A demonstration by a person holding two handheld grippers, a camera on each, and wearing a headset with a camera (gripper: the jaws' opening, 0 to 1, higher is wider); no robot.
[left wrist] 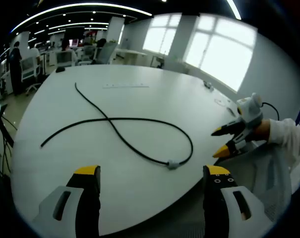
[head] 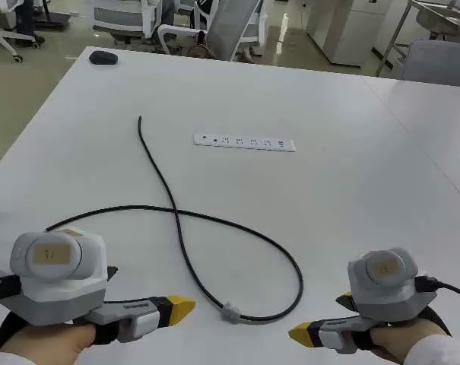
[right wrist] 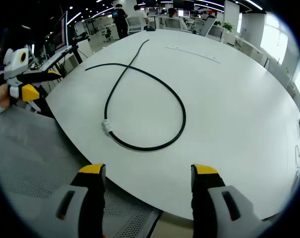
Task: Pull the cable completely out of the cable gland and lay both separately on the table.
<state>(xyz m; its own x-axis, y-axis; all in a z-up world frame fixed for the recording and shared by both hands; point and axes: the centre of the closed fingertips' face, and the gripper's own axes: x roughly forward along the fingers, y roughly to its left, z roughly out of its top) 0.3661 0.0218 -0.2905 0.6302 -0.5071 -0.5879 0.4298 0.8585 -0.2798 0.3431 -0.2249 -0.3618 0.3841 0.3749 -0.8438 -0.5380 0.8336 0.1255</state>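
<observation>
- the black cable (head: pixel 176 209) lies in a crossed loop on the white table (head: pixel 351 198), with the grey cable gland (head: pixel 230 311) on it at the loop's 6 o'clock.
- the left gripper (left wrist: pixel 152 171) is at the gland's 9 o'clock, jaws wide and empty.
- the right gripper (right wrist: pixel 149 169) is at its 3 o'clock, jaws wide and empty.
- a power strip (head: pixel 245 142) lies at 12 o'clock.

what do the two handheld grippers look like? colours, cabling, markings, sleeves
Left gripper and right gripper match: a rounded light-grey housing on top with a tan label (text unreadable), a dark body, and grey jaws tipped in yellow. A black wire leaves the right housing. A white sleeve shows at that wrist.
</observation>
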